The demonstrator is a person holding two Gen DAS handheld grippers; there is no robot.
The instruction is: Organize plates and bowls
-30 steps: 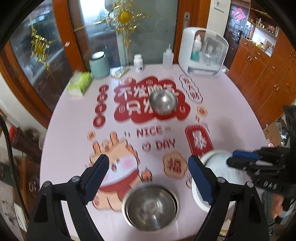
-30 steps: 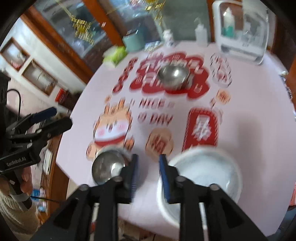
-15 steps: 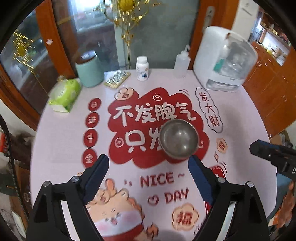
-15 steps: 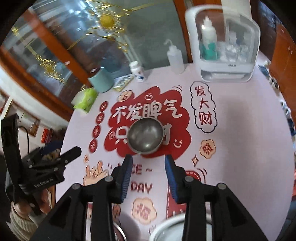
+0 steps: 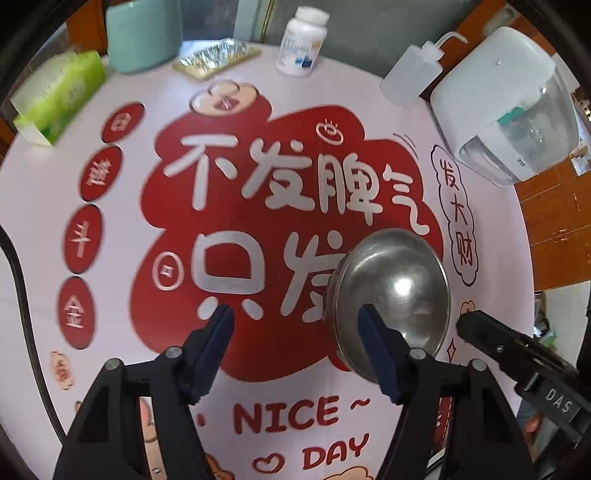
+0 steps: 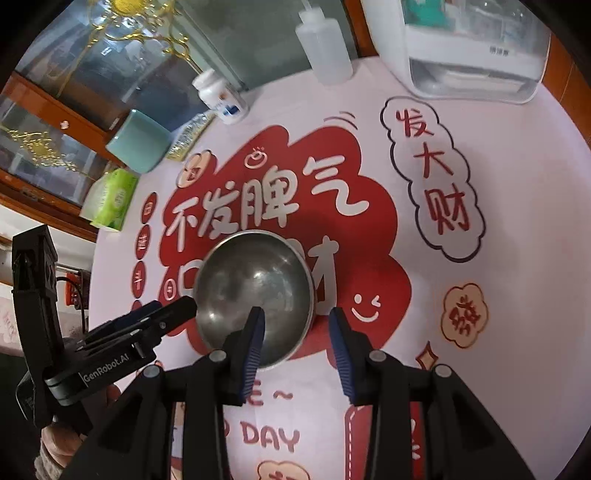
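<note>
On the round table [image 5: 491, 229], under a glossy pink cloth printed with a red cloud: white domed plastic container [image 5: 506, 107] at far right; mint canister [image 5: 142, 35]; green tissue pack [image 5: 59, 96]; squeeze bottle [image 6: 325, 48]; pill bottle [image 5: 301, 42]. Mid-cloth, a round steel bowl [image 6: 255, 291]. Left gripper [image 5: 295, 350] spread, empty. Right gripper [image 6: 297, 343] parted, straddling the bowl's near rim.

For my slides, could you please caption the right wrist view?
Open right gripper straddling the near rim of a steel bowl on a red-printed tablecloth, left gripper alongside.
</note>
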